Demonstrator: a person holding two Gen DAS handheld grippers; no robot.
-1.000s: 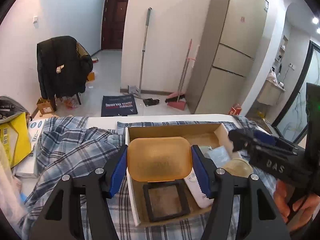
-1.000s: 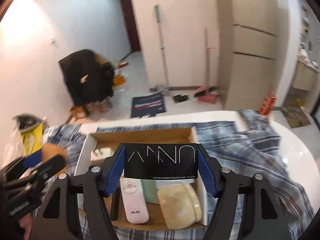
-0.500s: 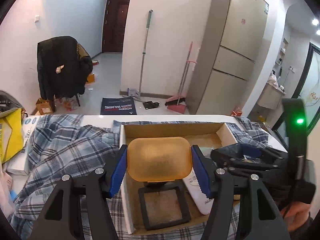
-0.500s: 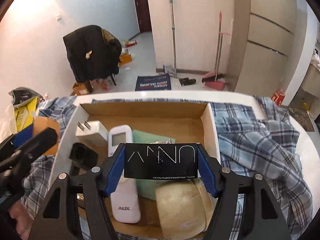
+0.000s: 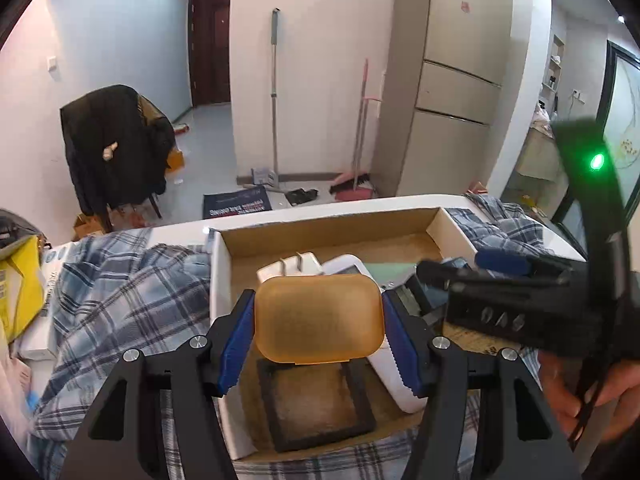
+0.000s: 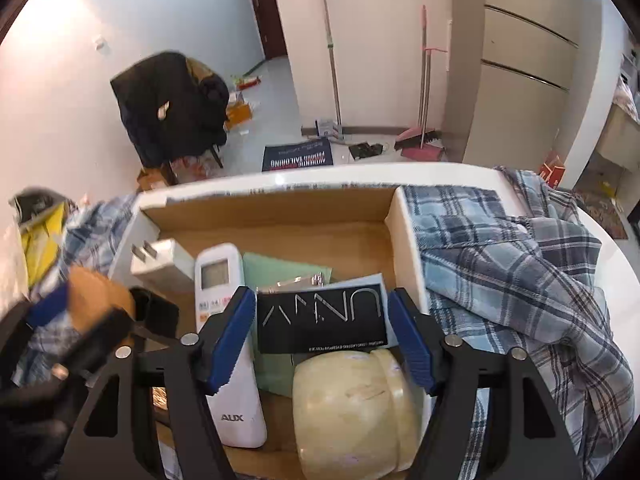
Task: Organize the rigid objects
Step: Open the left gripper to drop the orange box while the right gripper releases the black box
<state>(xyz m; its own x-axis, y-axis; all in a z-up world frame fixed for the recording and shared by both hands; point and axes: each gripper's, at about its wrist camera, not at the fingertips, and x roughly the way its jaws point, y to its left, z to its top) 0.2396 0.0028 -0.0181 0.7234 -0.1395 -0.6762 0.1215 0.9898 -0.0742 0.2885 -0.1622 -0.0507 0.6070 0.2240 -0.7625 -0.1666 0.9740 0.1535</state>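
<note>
A white surface (image 6: 624, 264) carries everything, with a blue plaid cloth (image 6: 500, 264) rumpled across it on both sides of an open cardboard box (image 6: 408, 248). The box sits in the middle of the cloth, its brown floor showing at the far end and its near end crowded with things.

Inside the box, a pale yellow rounded object (image 6: 352, 408) fills the near right corner. Just left of it a white remote control (image 6: 228, 344) marked AUX lies lengthwise, display end away. A green flat item (image 6: 280, 276) lies between and partly under those two. A white plug adapter (image 6: 160, 264) rests against the far left wall, prongs pointing left. A black square frame (image 5: 316, 400) lies flat at the near left of the box floor.

The left gripper (image 5: 318, 316) hangs over the near left part of the box, clamped on an orange translucent case (image 5: 318, 316), both blue pads pressing its short ends. The case is above the black frame and is not touching the box floor.

The right gripper (image 6: 322, 320) is over the near right part of the box, above the yellow object, with a black card box (image 6: 320, 320) lettered in silver between its fingers. Its jaws are opening: narrow gaps show between the blue pads and the card box's ends, and the box sits slightly tilted. A hand (image 5: 580, 396) grips the right gripper's handle.
</note>
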